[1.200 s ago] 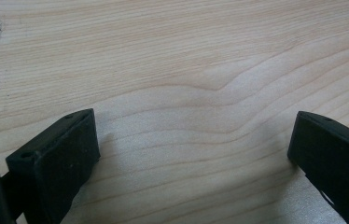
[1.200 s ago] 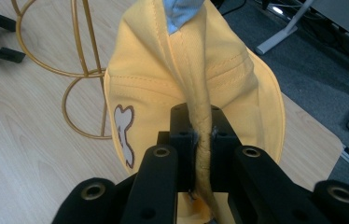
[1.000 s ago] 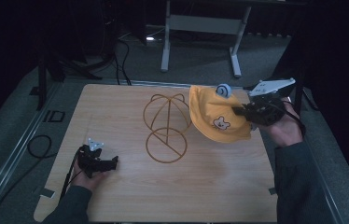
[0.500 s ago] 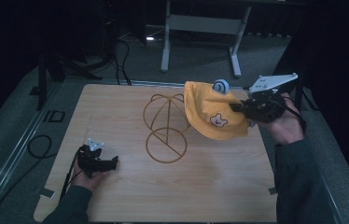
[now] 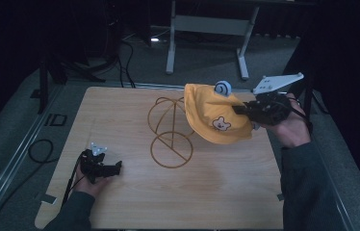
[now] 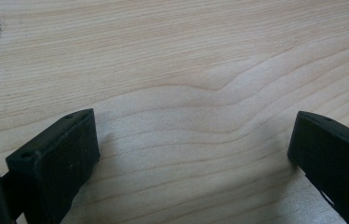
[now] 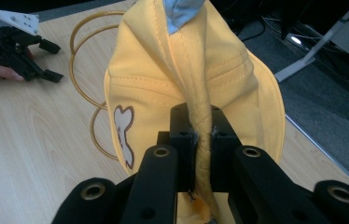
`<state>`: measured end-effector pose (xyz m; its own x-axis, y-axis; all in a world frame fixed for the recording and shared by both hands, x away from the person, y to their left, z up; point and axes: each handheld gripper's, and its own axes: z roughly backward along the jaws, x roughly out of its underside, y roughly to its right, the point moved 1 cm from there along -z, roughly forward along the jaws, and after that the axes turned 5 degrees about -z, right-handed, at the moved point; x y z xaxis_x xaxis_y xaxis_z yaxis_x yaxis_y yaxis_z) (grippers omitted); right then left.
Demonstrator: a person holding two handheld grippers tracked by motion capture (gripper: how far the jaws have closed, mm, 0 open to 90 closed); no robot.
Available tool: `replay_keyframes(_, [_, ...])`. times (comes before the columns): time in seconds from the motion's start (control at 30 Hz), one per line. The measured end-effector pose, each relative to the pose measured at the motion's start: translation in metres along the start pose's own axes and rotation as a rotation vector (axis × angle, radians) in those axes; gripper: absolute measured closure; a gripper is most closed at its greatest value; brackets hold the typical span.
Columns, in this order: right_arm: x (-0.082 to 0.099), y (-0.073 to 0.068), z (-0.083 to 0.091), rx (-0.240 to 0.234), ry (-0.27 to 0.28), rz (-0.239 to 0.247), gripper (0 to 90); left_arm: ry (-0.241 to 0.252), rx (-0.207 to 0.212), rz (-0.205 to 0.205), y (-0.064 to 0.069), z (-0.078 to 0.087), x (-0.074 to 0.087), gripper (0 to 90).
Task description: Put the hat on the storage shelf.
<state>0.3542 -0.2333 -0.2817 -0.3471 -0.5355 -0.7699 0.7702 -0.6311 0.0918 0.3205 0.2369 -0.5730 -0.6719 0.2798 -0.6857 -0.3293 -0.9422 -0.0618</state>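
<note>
While the left tongs (image 5: 116, 168) were rested on the near left part of the wooden bench (image 5: 120, 120), their jaws were spread wide with nothing but bare wood grain between them, as was seen in the left gripper view. The right tongs (image 5: 238, 109) were held above the far right part of the bench, with the jaws closed tight on a fold of the brim of a yellow child's sun hat (image 5: 214, 118). The hat was lifted clear of the bench surface, hanging just right of a gold wire hat stand (image 5: 168, 139) and partly overlapping it in the high view. A bear face patch (image 5: 221, 125) was shown on the hat's side, and a pale blue ornament (image 5: 223, 87) at its top. In the right gripper view, the pinched fabric (image 7: 200, 135) was seen running up between the jaws.
</note>
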Motion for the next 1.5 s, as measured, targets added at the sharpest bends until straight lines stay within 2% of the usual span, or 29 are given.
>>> replay_keyframes(0.87, [-0.030,-0.012,-0.016,-0.035,0.026,0.046,84.0,-0.002,0.000,-0.004,0.000,0.000,0.000,2.0])
replay_keyframes(1.5, [-0.060,-0.024,-0.047,-0.076,0.000,0.071,83.2,-0.002,0.000,-0.002,0.000,0.000,0.000,2.0])
